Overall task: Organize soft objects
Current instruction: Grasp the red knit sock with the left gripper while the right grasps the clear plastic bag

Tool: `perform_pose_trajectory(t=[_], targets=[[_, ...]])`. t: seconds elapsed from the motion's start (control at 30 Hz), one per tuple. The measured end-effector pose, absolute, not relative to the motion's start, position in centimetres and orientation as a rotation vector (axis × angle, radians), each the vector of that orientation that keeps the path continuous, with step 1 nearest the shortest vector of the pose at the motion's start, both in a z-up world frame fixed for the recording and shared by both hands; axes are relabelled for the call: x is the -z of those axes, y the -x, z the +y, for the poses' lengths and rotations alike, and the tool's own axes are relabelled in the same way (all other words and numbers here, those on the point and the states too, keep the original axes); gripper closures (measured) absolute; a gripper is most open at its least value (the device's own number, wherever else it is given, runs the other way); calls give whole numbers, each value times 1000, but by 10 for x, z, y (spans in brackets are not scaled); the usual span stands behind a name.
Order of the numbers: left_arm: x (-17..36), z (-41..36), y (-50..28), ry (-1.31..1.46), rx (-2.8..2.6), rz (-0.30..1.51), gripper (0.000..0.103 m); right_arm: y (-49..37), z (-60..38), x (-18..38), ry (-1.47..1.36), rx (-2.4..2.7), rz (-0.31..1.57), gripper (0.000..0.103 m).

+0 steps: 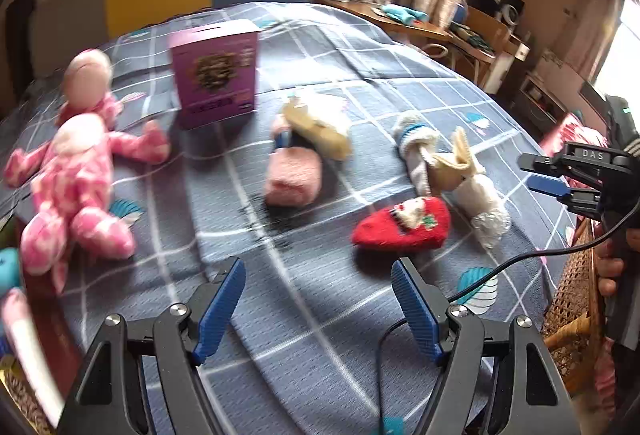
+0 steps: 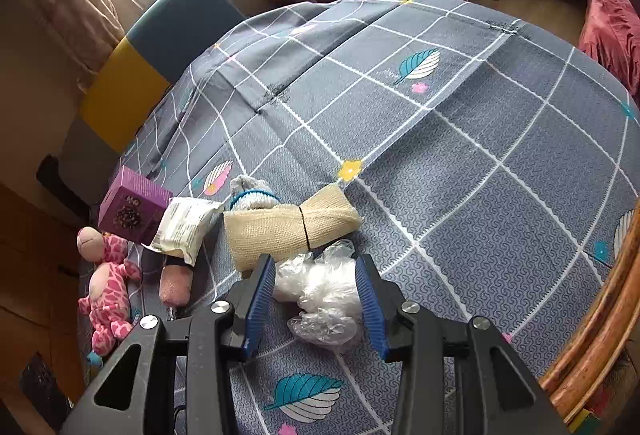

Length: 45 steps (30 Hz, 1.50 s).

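purple box as landmark; left of it, pink plush giraffe sprawled on bedspread; just right and nearer, pink sock roll under cream bundle; further right, red christmas sock, then white bundle with crinkly plastic; left gripper spread wide, nothing between tongs, hovering short of socks; right gripper straddles crinkly plastic, farthest from box; whether pads pinch it, cannot tell; advice: get pads past loose film onto bulk before lifting, else it may slip.
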State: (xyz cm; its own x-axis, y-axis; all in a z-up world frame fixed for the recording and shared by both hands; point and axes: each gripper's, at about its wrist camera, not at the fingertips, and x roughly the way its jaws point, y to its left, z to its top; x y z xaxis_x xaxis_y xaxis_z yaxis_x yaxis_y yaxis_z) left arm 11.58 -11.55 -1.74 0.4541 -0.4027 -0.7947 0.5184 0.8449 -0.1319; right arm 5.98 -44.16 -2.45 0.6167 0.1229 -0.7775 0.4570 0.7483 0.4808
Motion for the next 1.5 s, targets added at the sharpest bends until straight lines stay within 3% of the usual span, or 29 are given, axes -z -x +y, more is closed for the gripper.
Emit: perform_pose_trajectory(t=[0.27,0.43,0.63,0.67,0.77,0.9,1.03,1.2,1.37,1.43,1.5], targets=[[30,-175,-122,-300,673,935,21,-63,-443,30,-758,163,917,61],[40,-203,-123,-363,732,948,4,-65,-441,31,-762,138,924,61],[57,-225,-137,-366,723,976,4,-63,-444,32,-778,139,914,61],[60,-226,-140,-353,721,984,6,-62,-445,32,-784,142,911,61],[72,-226,-150,-289,738,1057,41,-62,-445,32,-785,148,907,61],[70,-213,-149,-216,752,1046,55,-64,-444,34,-778,156,932,61],[59,-195,-144,-152,767,1043,62,-75,-441,40,-756,156,1021,61],[53,-170,-134,-114,783,1034,84,-94,-427,46,-621,179,1155,60],[55,-152,-123,-95,780,1041,84,-111,-418,47,-482,207,1231,42],[61,-147,-123,-72,777,1063,75,-119,-415,49,-432,217,1256,39],[63,-144,-122,-68,768,1061,58,-129,-412,56,-398,210,1304,38]])
